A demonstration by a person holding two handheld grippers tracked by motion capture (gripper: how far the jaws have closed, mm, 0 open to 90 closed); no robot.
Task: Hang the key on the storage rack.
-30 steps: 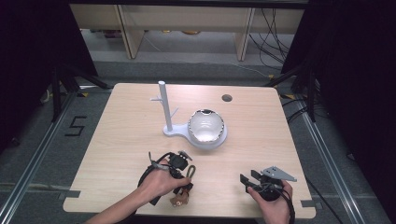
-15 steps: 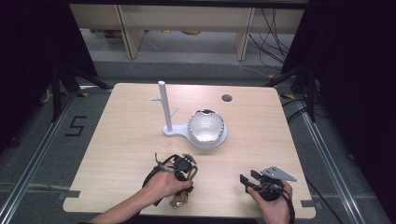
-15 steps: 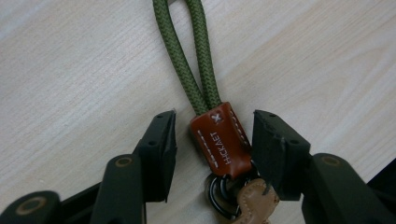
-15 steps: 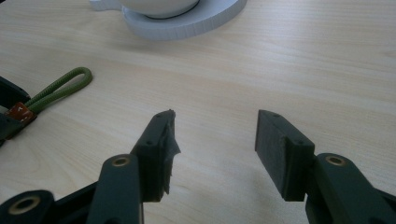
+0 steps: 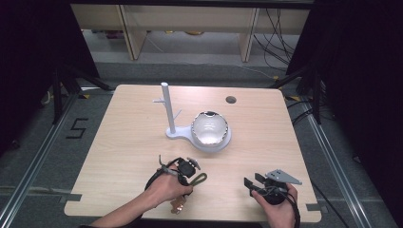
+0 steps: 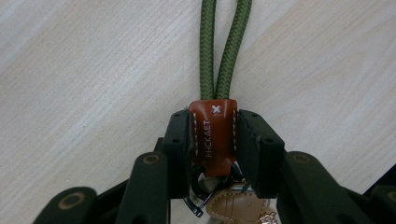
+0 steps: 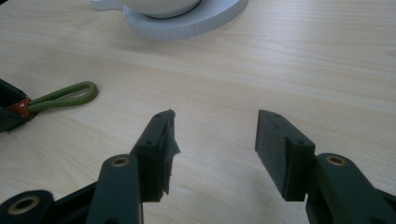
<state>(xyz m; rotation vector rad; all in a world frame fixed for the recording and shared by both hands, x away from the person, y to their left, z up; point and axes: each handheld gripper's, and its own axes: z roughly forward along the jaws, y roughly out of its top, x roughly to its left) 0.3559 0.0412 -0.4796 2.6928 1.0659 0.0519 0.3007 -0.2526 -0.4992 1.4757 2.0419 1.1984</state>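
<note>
A keyring lies near the table's front edge: a green cord loop [image 6: 224, 46] joined to a brown leather tab [image 6: 212, 149], with a metal clip and a tan charm below it. My left gripper [image 6: 212, 122] has just been closing and its pads now press on both sides of the leather tab. From the high view the left gripper [image 5: 187, 168] points right, and the cord loop [image 5: 200, 179] sticks out past it. My right gripper [image 7: 215, 135] stands open over bare wood, with nothing between its fingers; it rests at the front right [image 5: 252, 183].
A white stand with a thin upright post [image 5: 169, 109] and side pegs sits mid-table, and a shiny bowl [image 5: 209, 128] rests on its round white base [image 7: 187, 23]. A small dark hole [image 5: 231, 99] marks the far side of the table.
The left gripper's jaws have drawn together on the leather tab. Both hands and the stand stay where they were.
</note>
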